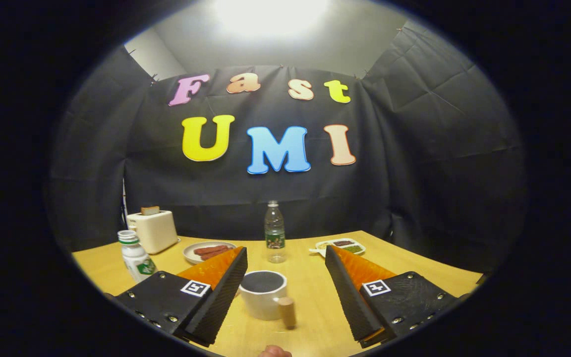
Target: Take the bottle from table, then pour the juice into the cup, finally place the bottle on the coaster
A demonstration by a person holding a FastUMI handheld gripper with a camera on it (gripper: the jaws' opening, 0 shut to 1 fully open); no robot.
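Note:
A clear plastic bottle (275, 232) with a green label stands upright on the wooden table (315, 307), beyond the fingers and near the far edge. A white cup (262, 295) with a wooden handle sits between the two fingers, closer to the left one. My gripper (285, 253) is open, its black and orange fingers (216, 292) spread wide on either side of the cup and touching nothing. A small tan rounded thing (274, 351) peeks in nearest to me; I cannot tell what it is.
A white bottle (136, 258) with a green label stands left of the left finger. Behind it are a cream toaster (152, 230) holding bread and a plate of sausages (208, 250). A small tray of food (340, 245) lies beyond the right finger.

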